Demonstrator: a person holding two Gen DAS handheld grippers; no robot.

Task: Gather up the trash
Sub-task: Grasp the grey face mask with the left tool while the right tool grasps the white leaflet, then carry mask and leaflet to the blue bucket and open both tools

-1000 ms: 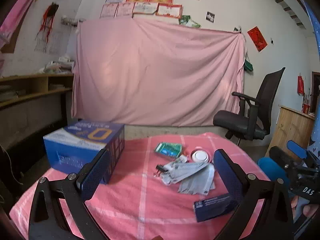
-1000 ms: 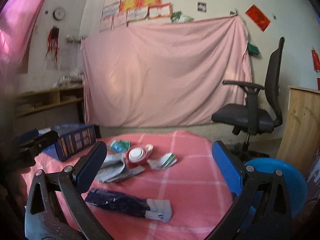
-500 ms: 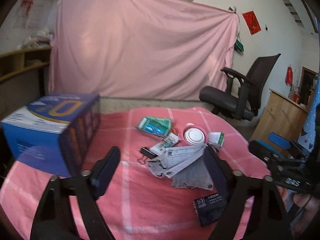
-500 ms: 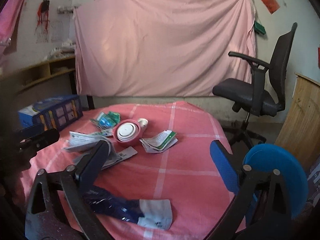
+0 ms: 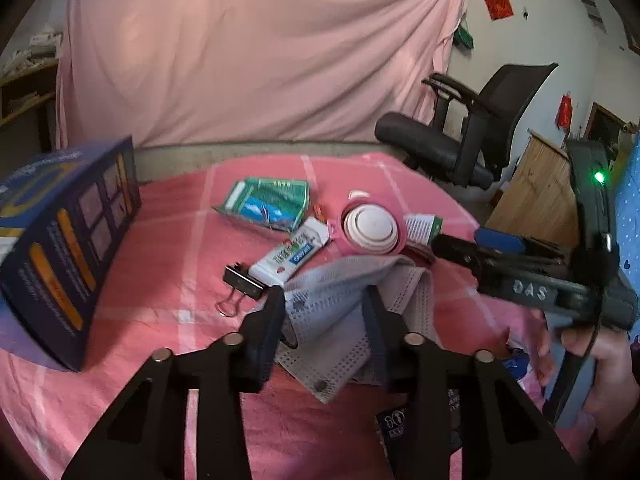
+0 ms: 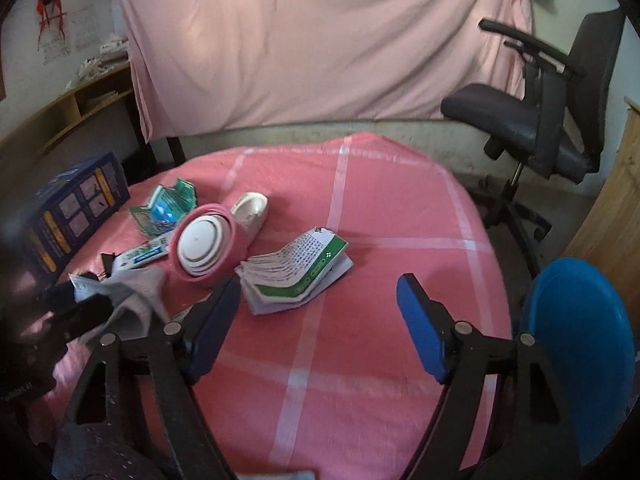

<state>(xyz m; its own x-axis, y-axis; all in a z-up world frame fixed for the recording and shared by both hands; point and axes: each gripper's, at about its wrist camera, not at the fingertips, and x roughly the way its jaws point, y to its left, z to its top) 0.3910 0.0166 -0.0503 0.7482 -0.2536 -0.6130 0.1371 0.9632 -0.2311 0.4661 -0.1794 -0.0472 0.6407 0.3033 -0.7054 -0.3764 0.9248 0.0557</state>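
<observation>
L gripper (image 5: 324, 300) sits low over the pink tablecloth (image 5: 160, 280), jaws closing w/ the grey face mask (image 5: 332, 308) between them; pads look not quite pressing on it yet, though the fabric hides the contact, so hard to be sure. Mask lies crumpled, one end draped toward the cam, perforated edge down near the L gripper's frame. A dark blue wrapper (image 5: 394, 426) lies just beside the mask on the near side, partly hidden by the gripper arm.

R gripper (image 6: 318, 304) hangs wide open over bare cloth, nothing between the jaws; its L pad is near the folded green-white leaflet (image 6: 296, 272). In the left wrist view a hand (image 5: 600, 364) holds that R gripper at the table's right edge.

Just past the mask: black binder clip (image 5: 242, 282) and a white gum pack (image 5: 292, 256), touching or nearly so. Next, pink collapsed cup (image 5: 370, 230) w/ white ringed centre, leaflet just beside it. Farther: green-blue pouch (image 5: 266, 204). Blue box (image 5: 60, 248) stands at the table's left side, apart from the trash pile.

Behind: office chair (image 5: 468, 136), pink sheet (image 5: 260, 52) on the wall, blue stool (image 6: 580, 344) at right.
</observation>
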